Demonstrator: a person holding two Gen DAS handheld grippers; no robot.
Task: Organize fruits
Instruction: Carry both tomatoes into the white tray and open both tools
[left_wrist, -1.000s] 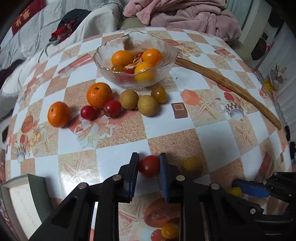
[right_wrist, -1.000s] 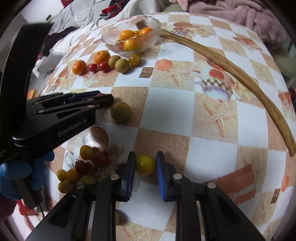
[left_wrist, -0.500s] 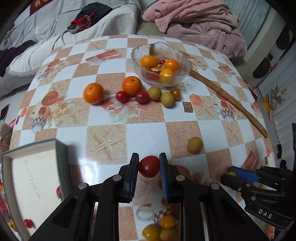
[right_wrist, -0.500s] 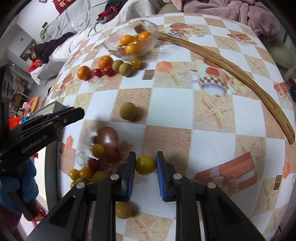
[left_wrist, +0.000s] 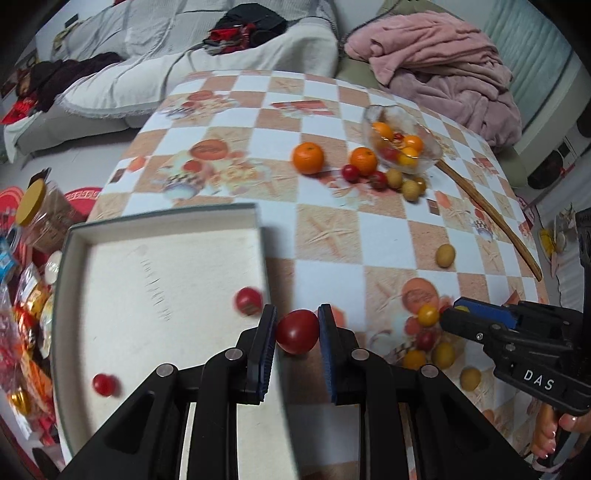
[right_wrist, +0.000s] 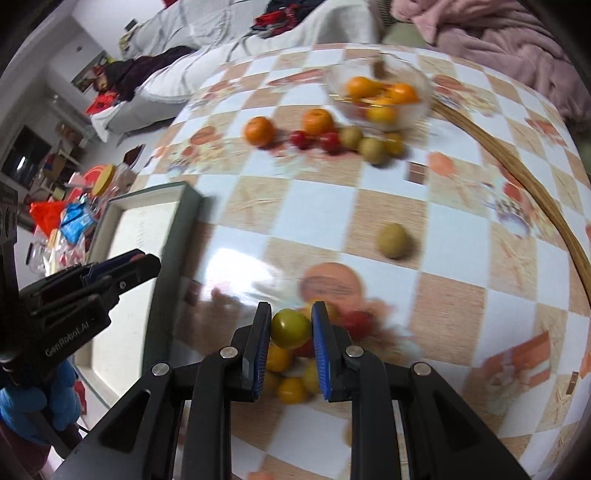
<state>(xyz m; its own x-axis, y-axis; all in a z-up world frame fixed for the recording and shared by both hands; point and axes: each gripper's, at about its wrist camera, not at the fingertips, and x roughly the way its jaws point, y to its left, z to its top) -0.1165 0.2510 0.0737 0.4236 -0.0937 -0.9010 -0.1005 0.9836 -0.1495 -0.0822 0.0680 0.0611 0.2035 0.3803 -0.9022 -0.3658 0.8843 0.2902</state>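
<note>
My left gripper (left_wrist: 297, 332) is shut on a red cherry tomato (left_wrist: 297, 331) and holds it above the right rim of a shallow white tray (left_wrist: 162, 273), which holds two red tomatoes (left_wrist: 248, 301). My right gripper (right_wrist: 290, 329) is shut on a yellow-green tomato (right_wrist: 290, 328) and holds it above a pile of small yellow and red tomatoes (right_wrist: 291, 373). The right gripper also shows at the right of the left wrist view (left_wrist: 448, 317), and the left gripper shows at the left of the right wrist view (right_wrist: 147, 264).
A glass bowl (left_wrist: 400, 142) of oranges stands at the far side, with two oranges (left_wrist: 308, 158), red tomatoes and longans beside it. A lone longan (left_wrist: 445, 255) lies mid-table. A long wooden stick (left_wrist: 491, 218) runs along the right. Clutter lies beyond the tray's left edge.
Both grippers have lifted and swung left with their fruits. The left gripper has come over the tray's edge. The right gripper has come over the tomato pile.
</note>
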